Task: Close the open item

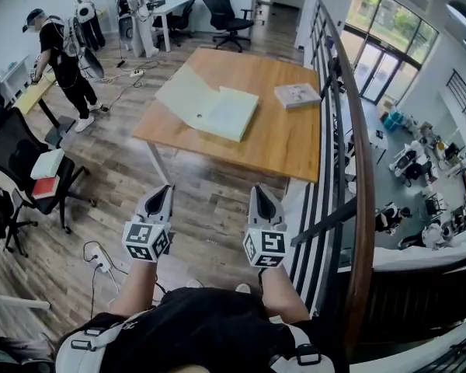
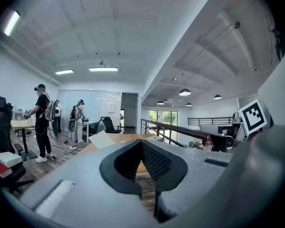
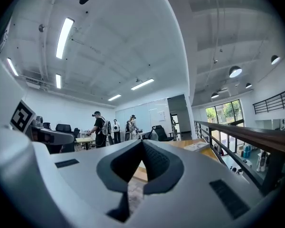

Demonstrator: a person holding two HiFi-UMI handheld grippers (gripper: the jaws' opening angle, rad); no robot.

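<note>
A large pale green folder or book [image 1: 208, 103] lies open on the wooden table [image 1: 279, 142], a good way ahead of me. It shows as a pale sheet [image 2: 102, 139] in the left gripper view. My left gripper [image 1: 167, 189] and right gripper [image 1: 258, 189] hang side by side over the wood floor, short of the table's near edge. Both are shut with nothing between the jaws. In the gripper views the left gripper [image 2: 141, 141] and right gripper [image 3: 142, 143] point level toward the table.
A closed book [image 1: 297, 95] lies at the table's far right. A railing [image 1: 363, 200] runs along my right. Office chairs [image 1: 15, 162] stand at the left, a power strip [image 1: 101, 263] lies on the floor, and a person [image 1: 62, 64] stands at the far left.
</note>
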